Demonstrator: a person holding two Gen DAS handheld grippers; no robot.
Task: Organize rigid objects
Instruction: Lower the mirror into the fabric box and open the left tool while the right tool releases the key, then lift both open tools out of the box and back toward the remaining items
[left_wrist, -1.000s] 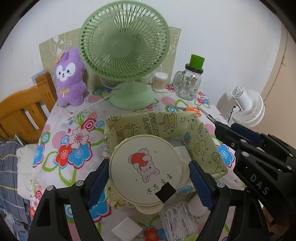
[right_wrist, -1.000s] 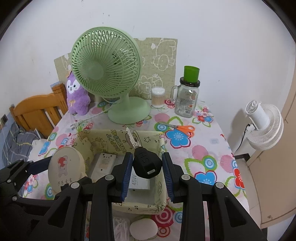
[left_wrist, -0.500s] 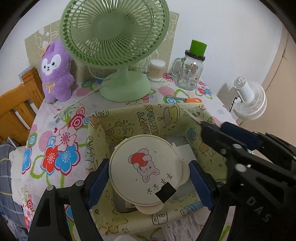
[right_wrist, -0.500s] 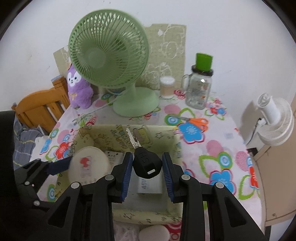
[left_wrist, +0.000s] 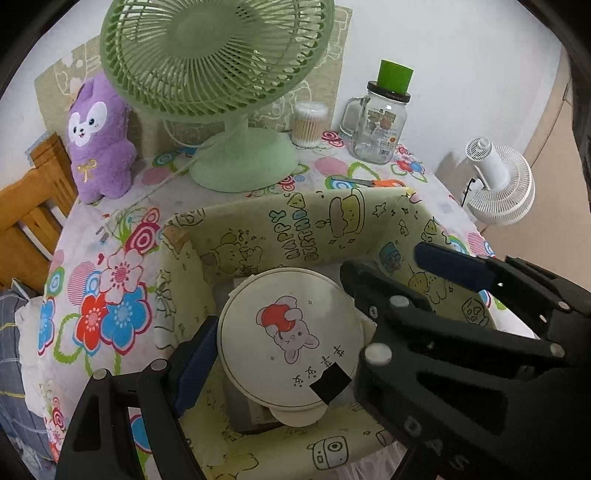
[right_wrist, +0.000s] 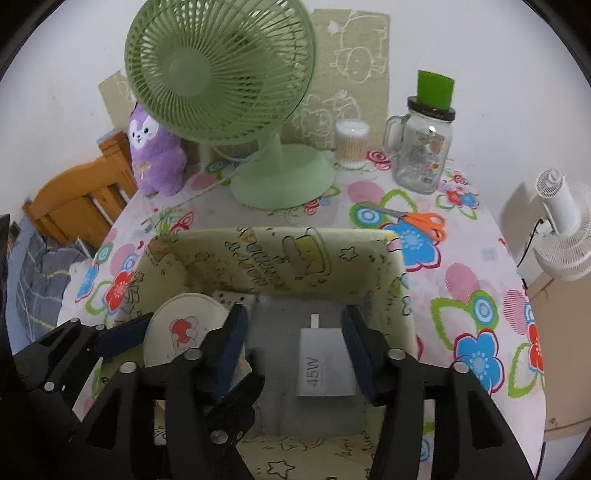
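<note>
My left gripper (left_wrist: 291, 350) is shut on a round cream box (left_wrist: 290, 341) with a rabbit picture, held inside the yellow-green fabric basket (left_wrist: 280, 229). The box also shows in the right wrist view (right_wrist: 184, 332), at the basket's (right_wrist: 273, 266) left side. My right gripper (right_wrist: 293, 339) is open and empty over the basket's middle; in the left wrist view it crosses in front of the box at right (left_wrist: 428, 266). A white 45W charger (right_wrist: 325, 365) lies on the basket floor between its fingers. The black key it held is not in view.
A green desk fan (right_wrist: 229, 85), a purple plush (right_wrist: 155, 155), a cotton swab jar (right_wrist: 351, 144), a glass mug jar with green lid (right_wrist: 424, 147) and orange scissors (right_wrist: 417, 221) stand behind the basket on the floral tablecloth. A white fan (right_wrist: 561, 229) stands off the right edge.
Both grippers moved forward and down into the basket. My right gripper opened and the black key it held is gone from between its fingers. The left still holds the round box.
</note>
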